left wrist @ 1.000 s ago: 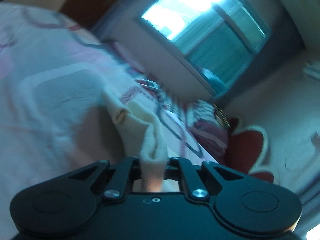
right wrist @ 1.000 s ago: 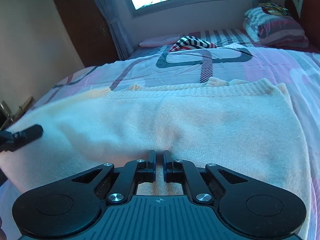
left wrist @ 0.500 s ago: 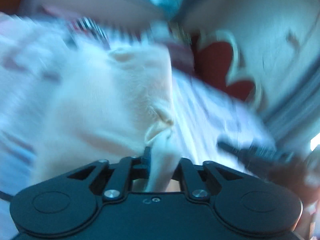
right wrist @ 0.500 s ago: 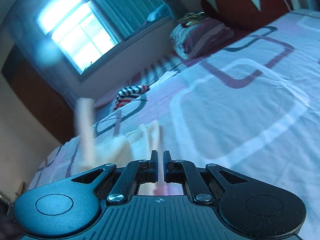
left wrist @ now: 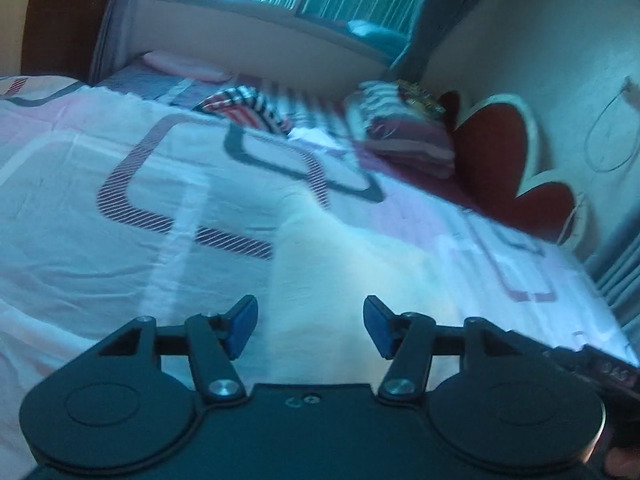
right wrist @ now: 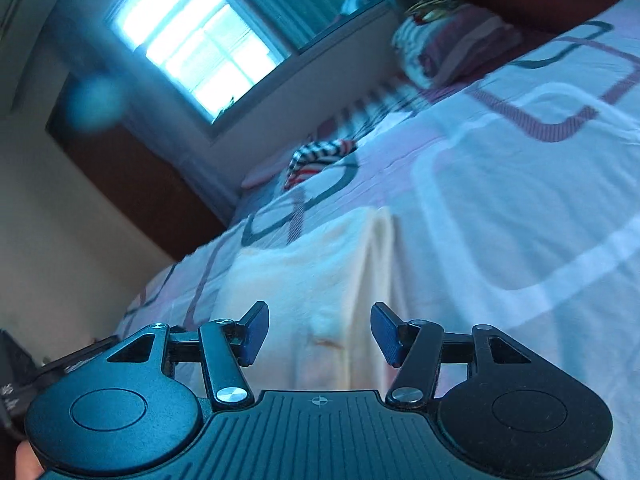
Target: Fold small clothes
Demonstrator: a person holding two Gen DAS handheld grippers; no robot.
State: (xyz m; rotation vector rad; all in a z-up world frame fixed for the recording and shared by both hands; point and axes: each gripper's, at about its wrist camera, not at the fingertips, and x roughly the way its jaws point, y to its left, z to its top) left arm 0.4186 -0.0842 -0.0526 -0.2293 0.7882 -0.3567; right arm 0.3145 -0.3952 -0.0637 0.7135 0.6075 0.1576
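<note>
A cream knitted garment (left wrist: 344,264) lies folded on the pink and white patterned bedspread (left wrist: 120,240), just ahead of both grippers. My left gripper (left wrist: 310,320) hovers over its near end; its jaws are opening and the blue pads (left wrist: 240,320) press on nothing. In the right wrist view the same garment (right wrist: 312,272) shows a folded edge along its right side. My right gripper (right wrist: 320,328) stands over it, jaws also opening, with the cloth below the pads and not pinched.
A red, white and black striped cloth (left wrist: 248,108) lies farther up the bed, by striped pillows (left wrist: 404,136) and a red headboard (left wrist: 500,152). A window and dark wardrobe (right wrist: 132,184) stand behind. The other gripper shows at the right edge (left wrist: 592,364).
Both grippers have let go of the cream garment and their jaws have opened. The garment, held up before, now lies folded on the bed. Both views have rolled and shifted.
</note>
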